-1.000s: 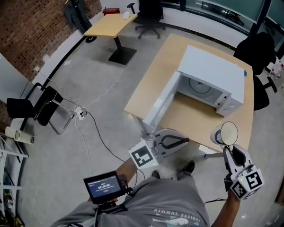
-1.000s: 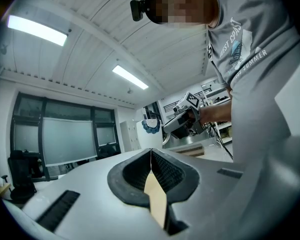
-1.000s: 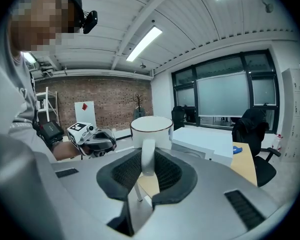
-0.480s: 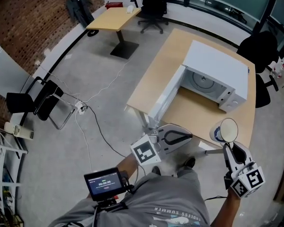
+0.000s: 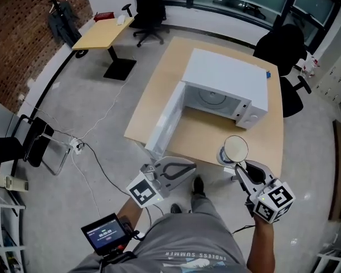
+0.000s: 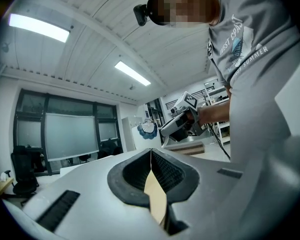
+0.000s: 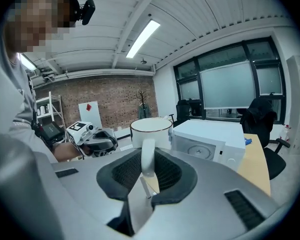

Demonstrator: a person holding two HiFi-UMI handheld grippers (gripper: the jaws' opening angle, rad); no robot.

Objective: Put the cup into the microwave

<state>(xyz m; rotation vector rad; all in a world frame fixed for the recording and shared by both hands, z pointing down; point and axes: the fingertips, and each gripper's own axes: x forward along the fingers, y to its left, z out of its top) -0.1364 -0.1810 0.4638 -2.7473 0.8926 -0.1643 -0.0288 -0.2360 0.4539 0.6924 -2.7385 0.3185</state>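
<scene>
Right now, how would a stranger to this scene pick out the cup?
Find the light wooden table bearing the white box-shaped microwave, door open. Above its near edge, the right gripper grips a white round cup by its handle. It alone is held and has a dark rim.

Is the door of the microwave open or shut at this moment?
Open. In the head view the door of the microwave stands swung out, and the turntable inside shows.
</scene>
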